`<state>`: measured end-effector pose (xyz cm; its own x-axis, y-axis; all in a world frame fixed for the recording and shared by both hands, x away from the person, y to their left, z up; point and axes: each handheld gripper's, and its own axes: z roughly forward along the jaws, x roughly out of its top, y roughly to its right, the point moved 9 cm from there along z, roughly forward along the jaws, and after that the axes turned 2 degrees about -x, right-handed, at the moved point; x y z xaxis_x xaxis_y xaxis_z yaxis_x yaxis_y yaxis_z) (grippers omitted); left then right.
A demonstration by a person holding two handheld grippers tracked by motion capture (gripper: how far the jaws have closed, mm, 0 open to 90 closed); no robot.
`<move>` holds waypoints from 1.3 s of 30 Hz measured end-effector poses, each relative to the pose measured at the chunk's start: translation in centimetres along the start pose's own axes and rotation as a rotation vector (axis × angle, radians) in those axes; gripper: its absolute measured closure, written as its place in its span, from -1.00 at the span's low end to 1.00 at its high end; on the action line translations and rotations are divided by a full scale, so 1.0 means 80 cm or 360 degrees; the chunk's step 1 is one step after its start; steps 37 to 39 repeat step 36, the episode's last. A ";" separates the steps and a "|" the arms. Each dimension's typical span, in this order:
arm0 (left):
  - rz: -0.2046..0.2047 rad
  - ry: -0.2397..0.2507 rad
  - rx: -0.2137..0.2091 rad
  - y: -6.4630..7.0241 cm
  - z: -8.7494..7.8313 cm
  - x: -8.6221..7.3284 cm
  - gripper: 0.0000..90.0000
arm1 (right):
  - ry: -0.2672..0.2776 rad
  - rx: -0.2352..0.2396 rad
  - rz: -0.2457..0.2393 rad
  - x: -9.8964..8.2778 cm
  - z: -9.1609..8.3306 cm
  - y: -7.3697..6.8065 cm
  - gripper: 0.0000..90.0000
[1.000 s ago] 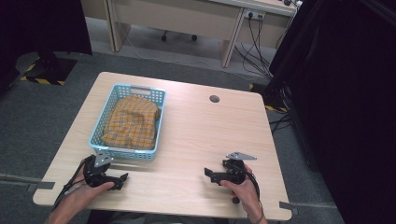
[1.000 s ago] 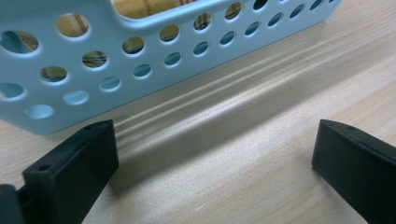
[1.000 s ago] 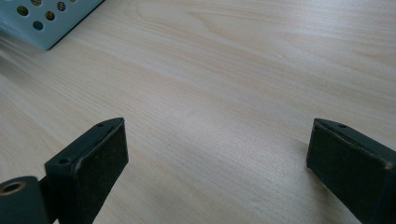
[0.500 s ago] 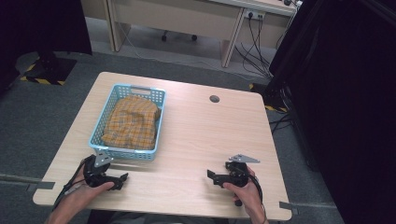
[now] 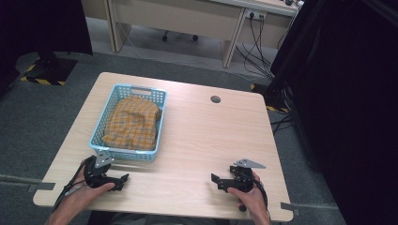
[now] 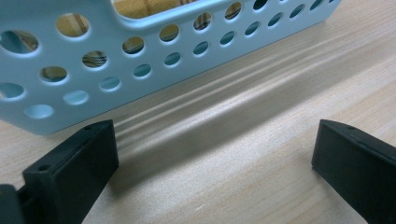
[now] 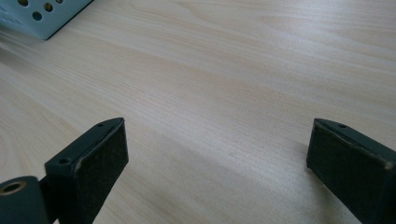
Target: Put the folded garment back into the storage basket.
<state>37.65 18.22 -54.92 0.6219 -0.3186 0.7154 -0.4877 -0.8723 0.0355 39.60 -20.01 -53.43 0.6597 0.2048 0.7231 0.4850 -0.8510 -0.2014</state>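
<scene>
A light blue perforated basket [image 5: 158, 117] stands on the left half of the wooden table [image 5: 211, 136]. A folded orange plaid cloth [image 5: 132, 123] lies inside it. My left gripper [image 5: 112, 176] rests on the table just in front of the basket's near wall [image 6: 93, 70], open, with bare wood between its jaws [image 6: 210, 163]. My right gripper [image 5: 223, 181] sits low near the front right of the table, also open, with nothing between its jaws [image 7: 217, 158]. A corner of the basket [image 7: 42, 14] shows at the top left of the right gripper view.
A round cable hole [image 5: 215, 99] sits in the table near its far edge. Beyond the table are a desk [image 5: 187, 18] and hanging cables [image 5: 256, 42]. A black curtain [image 5: 347, 93] stands to the right. Bare wood lies between the basket and the right gripper.
My right gripper has drifted slightly toward the table's near edge. The left gripper, basket and cloth have stayed put.
</scene>
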 end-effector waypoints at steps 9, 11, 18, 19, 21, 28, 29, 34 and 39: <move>0.0000 -0.0001 0.0000 0.000 0.000 0.000 -1.00 | 0.0022 0.0000 0.0016 -0.006 -0.010 0.001 -0.86; 0.0000 0.0000 0.0000 0.000 0.000 0.000 -1.00 | 0.0027 0.0004 0.0018 -0.008 -0.012 0.001 -0.86; 0.0000 0.0000 0.0000 0.000 0.000 0.000 -1.00 | 0.0033 0.0002 0.0027 -0.013 -0.017 0.002 -0.86; 0.0000 0.0000 0.0000 0.000 0.000 0.000 -1.00 | 0.0031 0.0001 0.0024 -0.014 -0.017 0.001 -0.86; 0.0000 0.0000 0.0000 0.000 0.000 0.000 -1.00 | 0.0035 0.0002 0.0020 -0.014 -0.019 0.001 -0.86; 0.0000 0.0000 0.0000 0.000 0.000 0.000 -1.00 | 0.0044 -0.0003 0.0028 -0.018 -0.024 0.002 -0.86; 0.0000 0.0000 0.0000 0.000 0.000 0.000 -1.00 | 0.0045 -0.0003 0.0030 -0.018 -0.025 0.002 -0.86; 0.0000 0.0000 0.0000 0.000 0.000 0.000 -1.00 | 0.0052 -0.0010 0.0041 -0.020 -0.028 0.004 -0.86; 0.0001 -0.0001 0.0000 0.000 0.000 0.000 -1.00 | 0.0052 -0.0010 0.0045 -0.021 -0.028 0.005 -0.86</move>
